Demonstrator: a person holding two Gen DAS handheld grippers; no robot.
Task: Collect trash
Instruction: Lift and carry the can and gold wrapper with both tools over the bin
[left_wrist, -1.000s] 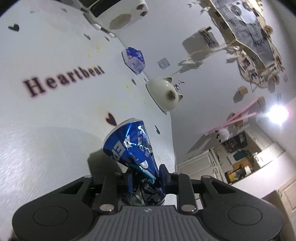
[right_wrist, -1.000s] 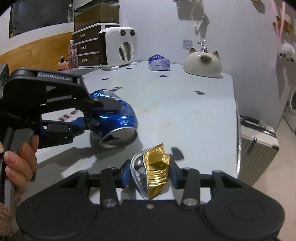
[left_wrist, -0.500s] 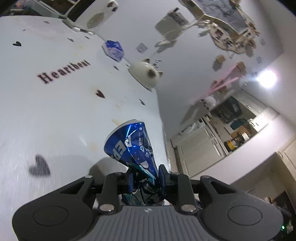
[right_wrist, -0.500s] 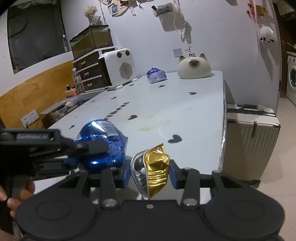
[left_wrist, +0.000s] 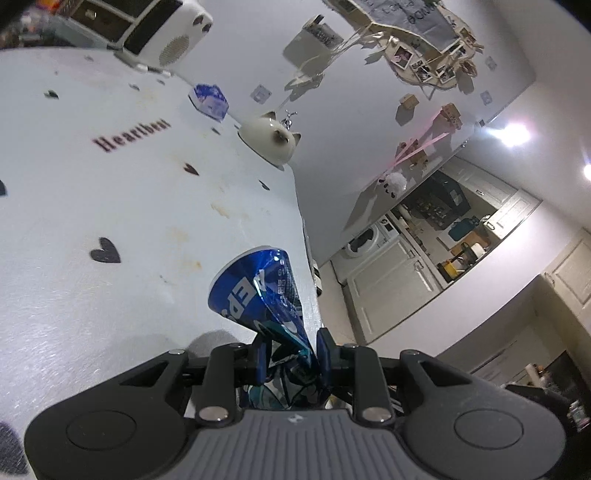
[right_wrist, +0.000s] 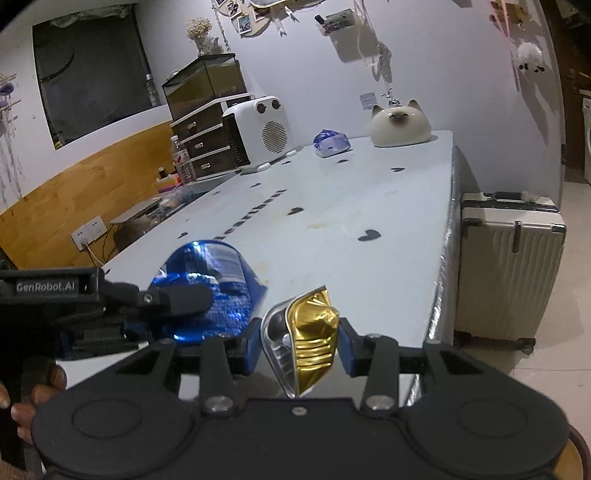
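My left gripper (left_wrist: 290, 356) is shut on a crushed blue can (left_wrist: 255, 291) and holds it above the white table (left_wrist: 110, 199) near its right edge. The same blue can (right_wrist: 210, 291) and the left gripper (right_wrist: 177, 299) show at the left of the right wrist view. My right gripper (right_wrist: 297, 347) is shut on a crushed gold and silver can (right_wrist: 310, 339), held above the table's near end (right_wrist: 332, 236).
At the table's far end stand a white heater (right_wrist: 258, 133), a blue and white crumpled packet (right_wrist: 330, 142) and a cat-shaped ceramic (right_wrist: 400, 123). A cream suitcase (right_wrist: 509, 266) stands on the floor right of the table. Drawers (right_wrist: 205, 146) and clutter line the left wall.
Both grippers have lifted and drawn back from the table with their cans still held. The left view has swung toward the table's right edge and the room beyond.
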